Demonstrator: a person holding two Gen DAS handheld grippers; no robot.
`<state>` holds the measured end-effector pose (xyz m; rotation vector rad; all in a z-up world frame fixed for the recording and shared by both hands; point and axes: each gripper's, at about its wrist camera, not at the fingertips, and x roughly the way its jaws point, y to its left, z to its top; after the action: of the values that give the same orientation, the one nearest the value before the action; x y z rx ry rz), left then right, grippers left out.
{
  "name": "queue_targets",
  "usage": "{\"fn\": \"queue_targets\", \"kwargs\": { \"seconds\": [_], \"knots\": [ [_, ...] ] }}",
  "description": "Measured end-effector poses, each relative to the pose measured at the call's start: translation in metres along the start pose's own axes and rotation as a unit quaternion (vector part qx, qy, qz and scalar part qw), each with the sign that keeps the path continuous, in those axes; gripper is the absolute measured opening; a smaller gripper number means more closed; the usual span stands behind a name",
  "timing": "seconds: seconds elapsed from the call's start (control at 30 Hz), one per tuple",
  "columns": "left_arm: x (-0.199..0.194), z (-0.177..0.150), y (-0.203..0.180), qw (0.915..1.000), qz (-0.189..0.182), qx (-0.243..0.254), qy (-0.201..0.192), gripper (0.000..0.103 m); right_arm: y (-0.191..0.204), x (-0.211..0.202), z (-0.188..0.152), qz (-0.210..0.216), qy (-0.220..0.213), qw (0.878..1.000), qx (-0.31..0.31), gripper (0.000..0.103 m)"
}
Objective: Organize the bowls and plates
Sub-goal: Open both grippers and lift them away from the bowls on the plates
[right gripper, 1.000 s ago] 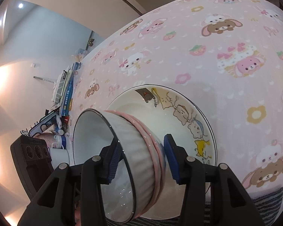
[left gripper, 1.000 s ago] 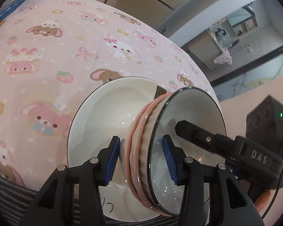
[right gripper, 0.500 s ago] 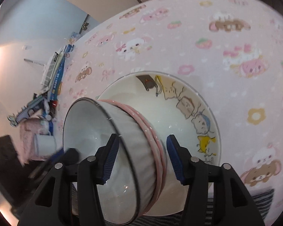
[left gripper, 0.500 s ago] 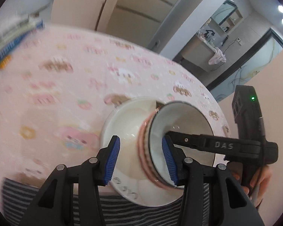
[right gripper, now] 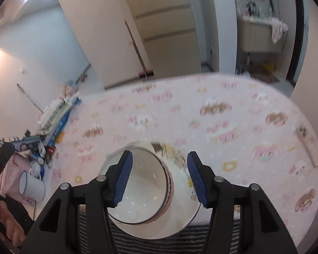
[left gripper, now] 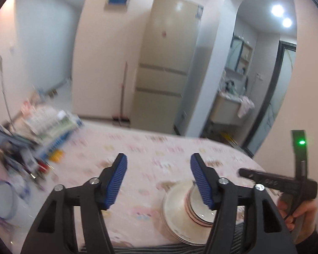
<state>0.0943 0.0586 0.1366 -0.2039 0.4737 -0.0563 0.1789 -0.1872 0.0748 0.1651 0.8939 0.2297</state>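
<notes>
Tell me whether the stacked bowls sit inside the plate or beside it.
Inside: the stacked bowls rest in the plate, whose rim rings them.

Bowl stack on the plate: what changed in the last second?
Both grippers let go and drew up and away: the left gripper, jaws just opening, and the right gripper, also just opening, are empty. The bowl stack stays in the plate on the pink tablecloth.

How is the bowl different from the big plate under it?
The bowl is deep with tall sides and a dark rim; the plate is wide and shallow. The bowl looks plain inside; the plate has cartoon pictures. The bowl sits in the plate, and the plate rests on the tablecloth. Both are round and white.
</notes>
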Motion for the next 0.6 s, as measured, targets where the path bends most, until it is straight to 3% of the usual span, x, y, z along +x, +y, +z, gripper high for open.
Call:
{"fn": "queue_targets", "kwargs": {
  "seconds": [0.07, 0.2, 0.33, 0.37, 0.4, 0.53, 0.6],
  "knots": [
    [-0.022, 0.002, 0.004, 0.9992, 0.024, -0.002, -0.031, 0.086, 0.011, -0.027, 0.000, -0.026, -0.067, 0.997, -0.020, 0.060],
    [-0.043, -0.009, -0.001, 0.9949, 0.057, 0.006, -0.083, 0.086, 0.023, -0.059, -0.018, -0.023, -0.176, 0.983, -0.054, 0.065],
    [-0.062, -0.043, -0.025, 0.9835, 0.061, 0.059, -0.159, 0.087, 0.023, -0.082, -0.047, -0.002, -0.247, 0.964, -0.096, 0.078],
    [-0.066, -0.052, -0.031, 0.9804, 0.063, 0.072, -0.172, 0.090, 0.020, -0.087, -0.053, 0.003, -0.255, 0.962, -0.099, 0.084],
    [-0.070, -0.062, -0.038, 0.9774, 0.065, 0.087, -0.182, 0.099, 0.016, -0.092, -0.059, 0.010, -0.264, 0.960, -0.097, 0.087],
    [-0.079, -0.093, -0.053, 0.9786, 0.058, 0.093, -0.174, 0.103, 0.005, -0.114, -0.082, 0.019, -0.310, 0.946, -0.094, 0.103],
    [-0.083, -0.105, -0.053, 0.9809, 0.044, 0.074, -0.174, 0.103, 0.002, -0.125, -0.093, 0.017, -0.330, 0.939, -0.099, 0.103]
  ]
}}
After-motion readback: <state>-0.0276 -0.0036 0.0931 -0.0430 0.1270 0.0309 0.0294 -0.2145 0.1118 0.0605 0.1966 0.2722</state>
